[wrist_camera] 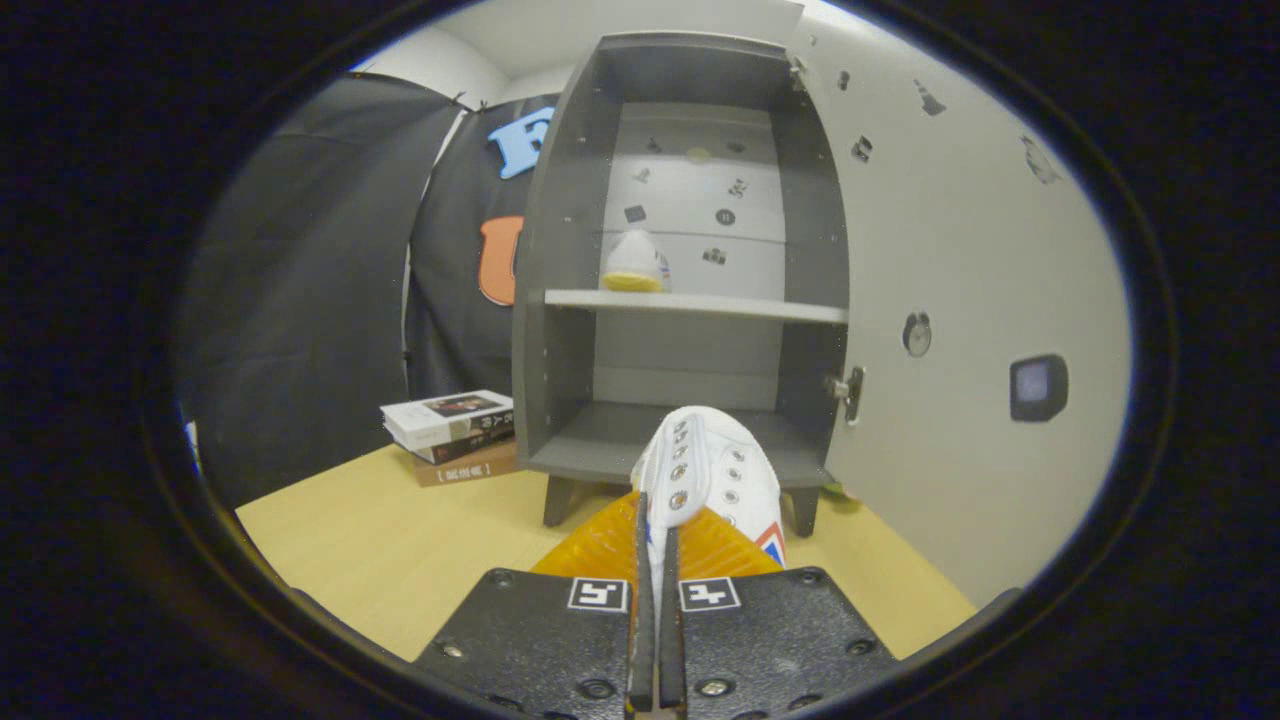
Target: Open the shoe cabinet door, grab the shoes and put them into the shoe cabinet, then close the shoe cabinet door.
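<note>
The gripper (655, 540) holds its two fingers almost together, pressed on the edge of a white shoe (715, 465); each finger block carries a small square black-and-white marker, a code and not words. To the left beyond the fingers, a stack of books (455, 435) lies on the table beside the shoe cabinet (560, 300). The spines have printed characters, but they are too small and blurred to read. Small dark stickers sit on the open cabinet door (960, 300) and the back panel, pictures only.
</note>
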Tool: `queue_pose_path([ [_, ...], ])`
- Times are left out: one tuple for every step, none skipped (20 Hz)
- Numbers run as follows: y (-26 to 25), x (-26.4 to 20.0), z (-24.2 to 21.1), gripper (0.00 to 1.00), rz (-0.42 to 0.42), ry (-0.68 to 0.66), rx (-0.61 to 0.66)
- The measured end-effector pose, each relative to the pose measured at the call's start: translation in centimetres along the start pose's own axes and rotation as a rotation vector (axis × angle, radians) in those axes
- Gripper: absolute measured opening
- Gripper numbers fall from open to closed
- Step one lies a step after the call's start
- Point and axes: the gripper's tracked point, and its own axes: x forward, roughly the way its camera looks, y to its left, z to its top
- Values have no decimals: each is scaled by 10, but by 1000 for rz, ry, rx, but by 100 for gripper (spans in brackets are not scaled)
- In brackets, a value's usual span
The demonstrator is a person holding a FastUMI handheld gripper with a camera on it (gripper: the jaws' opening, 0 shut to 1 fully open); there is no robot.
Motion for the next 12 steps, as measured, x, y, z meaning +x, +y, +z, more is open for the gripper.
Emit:
queue_pose_path([
  [-1, -3, 17, 6, 11, -13, 0],
  [-4, -4, 32, 6, 14, -13, -3],
  [-10, -6, 48, 6, 5, -15, -16],
  [-15, -8, 68, 6, -3, -33, -30],
  [-16, -9, 87, 6, -7, -50, -41],
  [-18, -10, 105, 6, -9, -61, -54],
  [-21, -11, 121, 6, -10, -69, -52],
  [-23, -10, 138, 6, -10, -76, -43],
  [-25, -9, 153, 6, -7, -75, -33],
  [-26, -6, 166, 5, 0, -75, -16],
  [-26, -2, 176, 6, 6, -72, -13],
  [-29, 3, 185, 6, 5, -68, -22],
])
